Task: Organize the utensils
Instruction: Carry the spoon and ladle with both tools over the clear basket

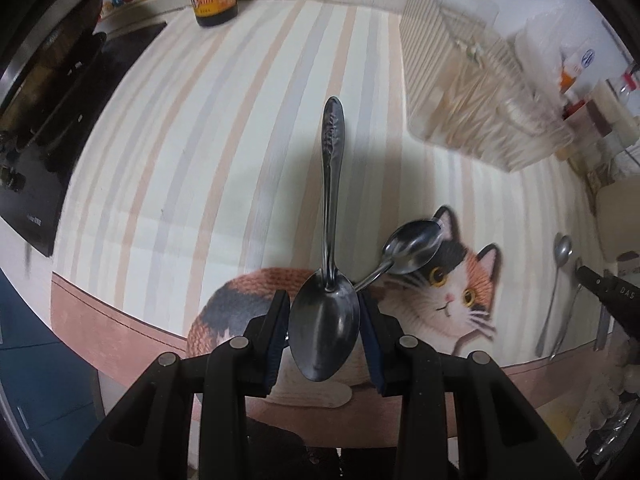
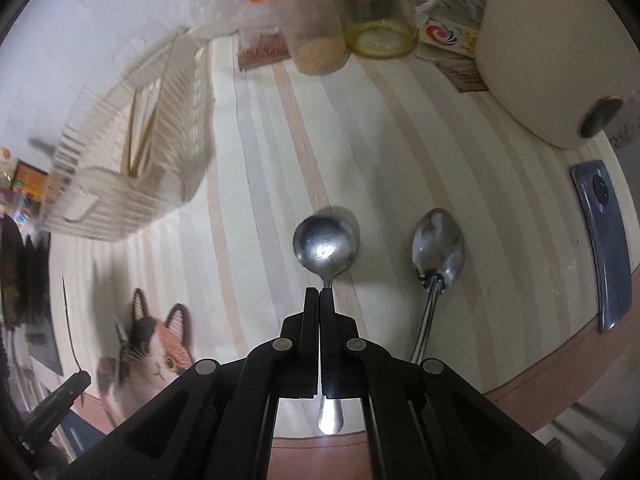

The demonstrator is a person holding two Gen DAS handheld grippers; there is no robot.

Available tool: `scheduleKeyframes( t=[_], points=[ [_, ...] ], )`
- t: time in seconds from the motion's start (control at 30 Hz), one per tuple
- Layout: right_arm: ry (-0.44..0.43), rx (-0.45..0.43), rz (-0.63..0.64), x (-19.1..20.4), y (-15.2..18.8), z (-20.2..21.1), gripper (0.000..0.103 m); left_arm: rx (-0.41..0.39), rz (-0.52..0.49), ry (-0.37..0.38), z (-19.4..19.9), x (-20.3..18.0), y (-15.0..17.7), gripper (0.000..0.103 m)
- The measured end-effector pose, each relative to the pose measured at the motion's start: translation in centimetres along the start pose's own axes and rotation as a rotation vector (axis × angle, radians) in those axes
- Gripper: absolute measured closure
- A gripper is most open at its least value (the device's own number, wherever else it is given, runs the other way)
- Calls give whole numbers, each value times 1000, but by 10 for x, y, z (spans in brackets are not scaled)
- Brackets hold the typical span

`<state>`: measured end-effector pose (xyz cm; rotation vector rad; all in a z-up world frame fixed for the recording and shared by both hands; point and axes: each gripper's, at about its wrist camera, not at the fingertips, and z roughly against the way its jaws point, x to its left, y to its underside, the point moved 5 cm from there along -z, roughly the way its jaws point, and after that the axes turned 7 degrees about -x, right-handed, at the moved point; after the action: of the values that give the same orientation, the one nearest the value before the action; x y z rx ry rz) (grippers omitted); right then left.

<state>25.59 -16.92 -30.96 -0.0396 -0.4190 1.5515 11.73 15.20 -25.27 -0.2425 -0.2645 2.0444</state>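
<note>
Two grippers grip spoons: left gripper (image 1: 324, 320) clamps a large spoon (image 1: 326, 320) bowl at frame centre; right gripper (image 2: 320, 300) pinches a round spoon (image 2: 325, 246) handle.

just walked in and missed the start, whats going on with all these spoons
A person is sorting spoons on a striped cat-print mat, one handheld tool in each hand. The left tool is clamped on the bowl of a large spoon, lifted with its handle pointing away; a second spoon seems to hang beside it. The right tool is shut on the handle of a round-bowled spoon. Another spoon lies loose beside it. A ribbed clear holder with chopsticks stands at the back.
</note>
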Motion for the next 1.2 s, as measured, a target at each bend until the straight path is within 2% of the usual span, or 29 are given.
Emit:
scheduleKeyframes(
  t=[0.07,0.1,0.13,0.2,0.3,0.4,0.47,0.5,0.73,0.97,1.2],
  points=[
    [9,30,-11,-4,-6,-5,102,-23,-3,-11,7,-4,-6,72],
    [16,52,-8,-4,-9,-12,93,-28,-6,-19,7,-5,-10,72],
    [14,70,-8,-4,-10,-18,71,-32,-11,-29,6,-7,-13,72],
    [29,72,3,-3,-14,-31,42,-27,-17,-47,-2,-8,-15,72],
    [80,70,25,-1,-16,-46,41,-10,-18,-82,-18,-8,-14,72],
    [134,13,69,9,-21,-49,41,11,-18,-104,-32,-7,-12,72],
    [195,-18,108,14,-22,-51,51,21,-18,-108,-40,-8,-11,72],
    [210,-34,126,15,-23,-51,59,24,-20,-109,-42,-9,-10,72],
    [170,-49,91,7,-21,-47,60,9,-21,-103,-40,-12,-11,72],
    [137,-94,83,3,-22,-17,60,-70,-20,-99,-9,-12,-22,72],
    [78,-142,97,18,-33,15,60,-150,4,-69,29,-15,-43,72]
  ],
)
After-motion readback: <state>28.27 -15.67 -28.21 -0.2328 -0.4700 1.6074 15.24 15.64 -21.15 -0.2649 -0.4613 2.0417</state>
